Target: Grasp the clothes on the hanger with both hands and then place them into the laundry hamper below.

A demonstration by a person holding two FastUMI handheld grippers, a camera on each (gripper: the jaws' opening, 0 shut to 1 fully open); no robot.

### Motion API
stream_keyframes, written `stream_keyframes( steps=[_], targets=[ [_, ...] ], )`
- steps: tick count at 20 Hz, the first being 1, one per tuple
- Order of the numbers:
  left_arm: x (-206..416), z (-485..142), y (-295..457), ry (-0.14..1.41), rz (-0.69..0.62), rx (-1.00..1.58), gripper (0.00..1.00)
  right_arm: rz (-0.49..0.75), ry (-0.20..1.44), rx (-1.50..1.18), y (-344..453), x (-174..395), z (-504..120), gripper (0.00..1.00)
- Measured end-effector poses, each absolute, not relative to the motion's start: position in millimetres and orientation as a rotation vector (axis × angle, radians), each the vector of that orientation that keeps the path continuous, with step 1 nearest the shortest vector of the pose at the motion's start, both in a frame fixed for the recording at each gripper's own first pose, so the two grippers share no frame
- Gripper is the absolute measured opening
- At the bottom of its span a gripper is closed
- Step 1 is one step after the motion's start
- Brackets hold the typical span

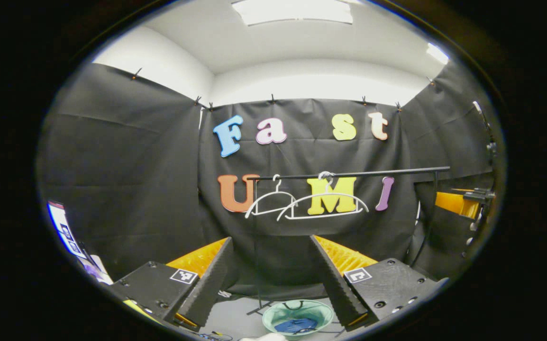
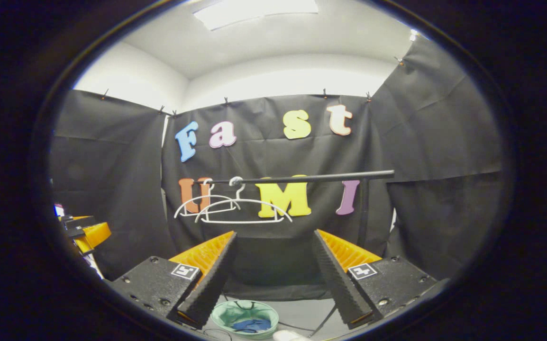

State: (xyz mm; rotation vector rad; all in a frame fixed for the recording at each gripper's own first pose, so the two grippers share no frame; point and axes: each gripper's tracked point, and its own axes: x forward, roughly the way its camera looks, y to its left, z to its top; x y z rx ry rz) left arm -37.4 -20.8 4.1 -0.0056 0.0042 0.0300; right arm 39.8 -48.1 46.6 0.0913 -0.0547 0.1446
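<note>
left gripper [image 1: 271, 272]: jaws stood wide, nothing between them; ridged inner faces, low centre of the left gripper view.
right gripper [image 2: 273, 267]: jaws also wide and empty, low centre of the right gripper view; it showed too at the right edge of the left gripper view.
hamper [image 1: 273, 310]: round, pale green, thin-walled bin on the floor, bottom centre of both views [image 2: 221, 313], between the fingers.
clothes [image 1: 296, 325]: a crumpled blue garment lay inside the hamper, bottom centre [image 2: 253, 325]; by this the placing looked done.
handling: judged soft, light, limp, not fragile; it would sag and fold, so a pinch on a bunched fold at each side would suit.
rail [image 1: 349, 174]: thin dark straight bar on slim uprights, mid frame, above the hamper [image 2: 302, 178].
hangers [image 1: 323, 204]: two bare white hangers, thin, curved, stiff-looking, hooked on the rail left of centre [image 2: 242, 210]; no cloth on them.
wall [image 1: 126, 180]: matte black cloth, creased, clipped along its top edge, behind the rail.
</note>
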Motion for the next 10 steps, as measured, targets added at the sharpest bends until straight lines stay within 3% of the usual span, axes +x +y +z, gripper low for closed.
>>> stream_keyframes(
  steps=[4,6,10],
  targets=[
    [-35.7,8.2,-18.2,-0.015,0.033,0.007,1.0,0.143,-0.063,0.11,-45.6,32.5,45.6,1.0],
    [-38.1,10.7,-12.6,-0.022,0.052,0.014,0.92,0.139,-0.073,0.114,-42.2,29.7,46.6,1.0],
    [-41.9,11.6,-2.6,-0.027,0.054,0.014,0.92,0.134,-0.085,0.114,-34.5,22.9,45.2,0.99]
  ],
)
